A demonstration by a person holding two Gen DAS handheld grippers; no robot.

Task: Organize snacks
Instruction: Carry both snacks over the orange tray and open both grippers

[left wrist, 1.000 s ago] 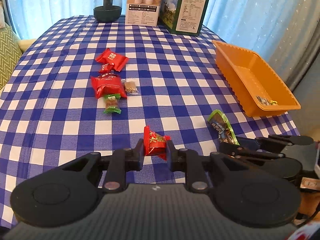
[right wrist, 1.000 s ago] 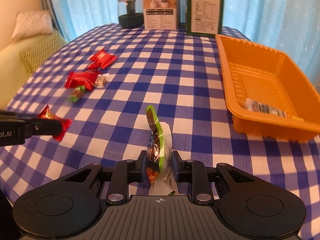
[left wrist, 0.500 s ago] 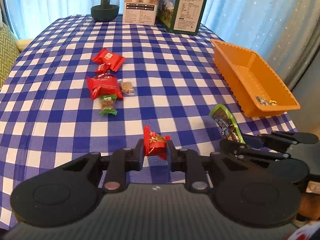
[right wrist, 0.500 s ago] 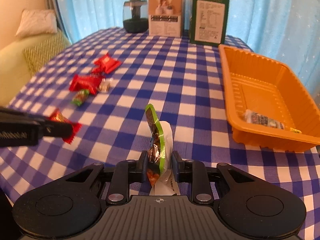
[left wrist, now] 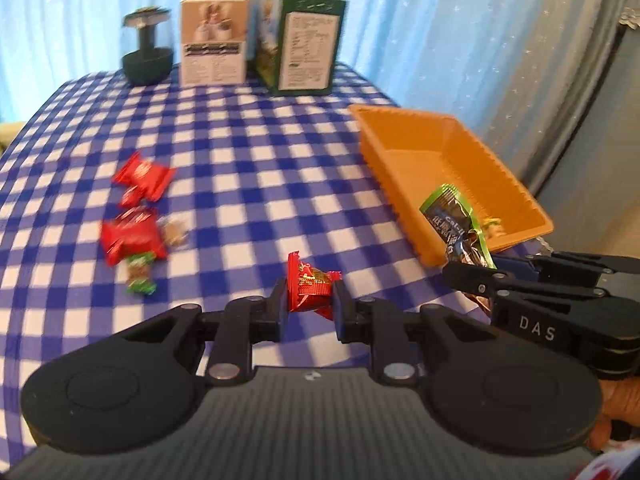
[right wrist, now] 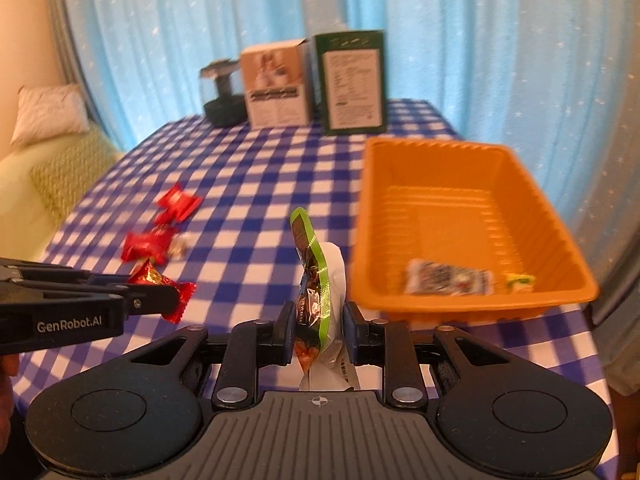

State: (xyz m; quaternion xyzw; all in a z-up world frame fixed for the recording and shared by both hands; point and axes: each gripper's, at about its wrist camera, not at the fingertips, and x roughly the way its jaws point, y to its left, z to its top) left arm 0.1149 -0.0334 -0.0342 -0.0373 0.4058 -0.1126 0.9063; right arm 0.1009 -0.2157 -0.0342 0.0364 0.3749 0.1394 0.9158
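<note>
A: What is your left gripper (left wrist: 310, 304) holding?

B: Its two black fingers are squeezed tight on a small red candy in a shiny wrapper (left wrist: 310, 285). You hold the candy up in the air above the blue-and-white checked tablecloth (left wrist: 248, 160).

A: And your right gripper (right wrist: 318, 326)?

B: It pinches a long, thin snack packet with a green edge (right wrist: 314, 280). The packet stands up between the fingers, just beside the near left corner of the orange plastic tray (right wrist: 568, 236).

A: What is in that tray?

B: A flat white and dark packet (right wrist: 446, 282) and a tiny yellow-green sweet (right wrist: 520, 282) lie near its front wall.

A: Where are the other snacks?

B: On the cloth to your left. You can see two red wrapped packets (left wrist: 142, 174), a bigger red bag (left wrist: 130, 236), a little see-through pack (left wrist: 174, 232) and a small green sweet (left wrist: 140, 276), all close together. They look blurry.

A: What is at the far end of the table?

B: A dark round jar (left wrist: 148, 54), a white box (left wrist: 214, 40) and a green box (left wrist: 306, 44).
</note>
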